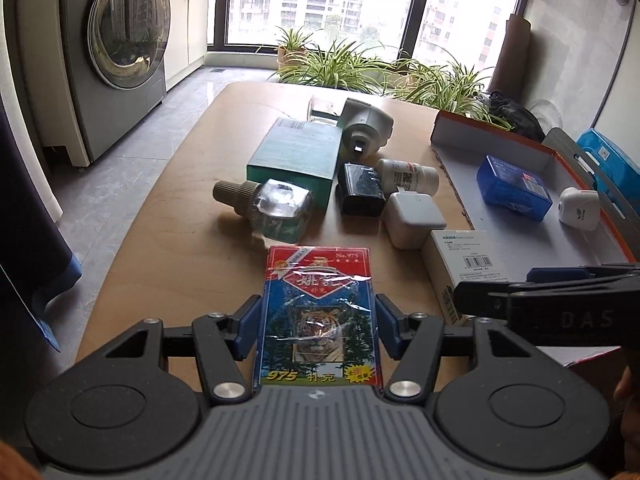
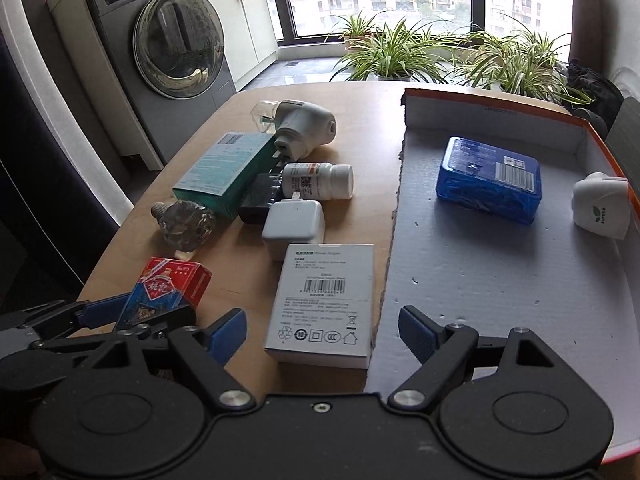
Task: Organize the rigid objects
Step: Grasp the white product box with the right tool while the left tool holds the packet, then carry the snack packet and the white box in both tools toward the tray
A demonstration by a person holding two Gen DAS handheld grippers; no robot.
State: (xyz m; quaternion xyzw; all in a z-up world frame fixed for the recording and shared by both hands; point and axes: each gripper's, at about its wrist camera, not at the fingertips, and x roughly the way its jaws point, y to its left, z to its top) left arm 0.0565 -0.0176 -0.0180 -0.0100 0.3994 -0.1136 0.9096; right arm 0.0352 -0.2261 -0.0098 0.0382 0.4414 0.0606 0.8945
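The left tongs [image 1: 318,330] pinch the card pack [image 1: 320,320] by its long sides above the counter [image 1: 160,260] (light, stiff, slippery in its wrap), while the right tongs [image 2: 322,334] hover spread wide.

The red and blue card pack [image 1: 318,316] says "No.975" and "975". The white box [image 2: 326,304] says "Power Adapter". The little white plug [image 2: 600,210] says "SUPERB".
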